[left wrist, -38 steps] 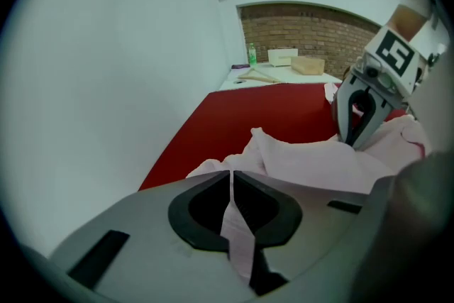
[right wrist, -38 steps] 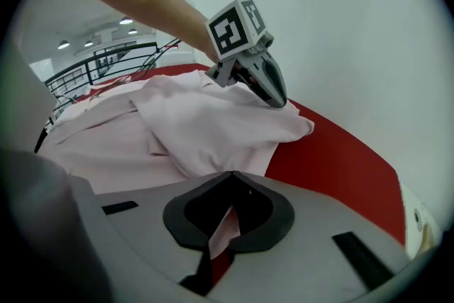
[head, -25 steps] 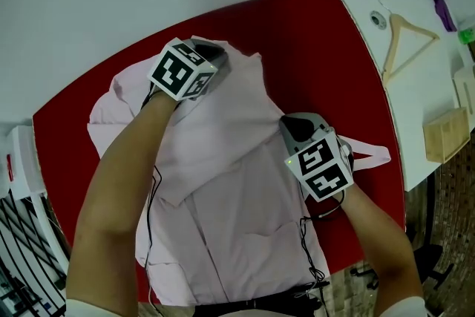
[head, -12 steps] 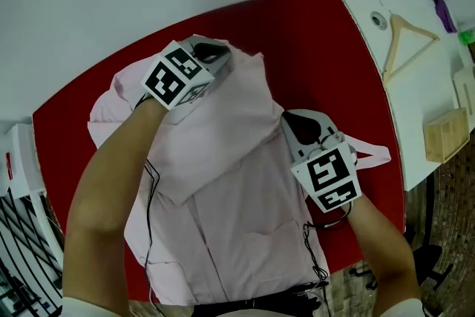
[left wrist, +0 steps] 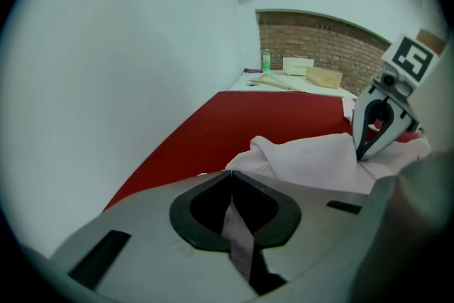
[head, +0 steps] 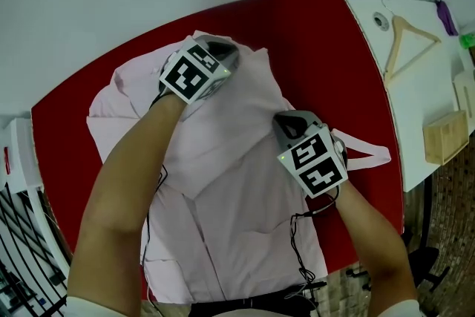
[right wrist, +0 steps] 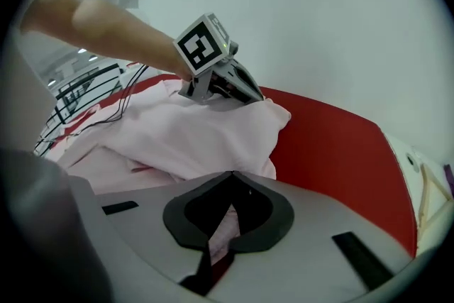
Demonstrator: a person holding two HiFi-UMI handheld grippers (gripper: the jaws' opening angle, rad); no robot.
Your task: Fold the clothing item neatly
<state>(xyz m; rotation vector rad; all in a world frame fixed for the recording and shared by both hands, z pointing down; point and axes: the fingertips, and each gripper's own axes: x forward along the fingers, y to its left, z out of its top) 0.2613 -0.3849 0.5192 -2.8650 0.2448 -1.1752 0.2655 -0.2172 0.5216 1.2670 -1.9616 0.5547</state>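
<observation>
Left tool (head: 225,53) clenched on the far corner of the shirt (head: 237,204) flap | right tool (head: 288,124) clenched on the same edge, nearer the person | shirt flat on bench (head: 319,33), long axis running back behind the 2 tools | likely next: carry flap across

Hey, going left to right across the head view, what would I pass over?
Black wire rack, left gripper, right gripper, wooden hanger. The pink shirt lies under both grippers, so it's left out.

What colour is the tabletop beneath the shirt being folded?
Deep red, seen best in the head view, where the tabletop surrounds the pale pink shirt.
</observation>
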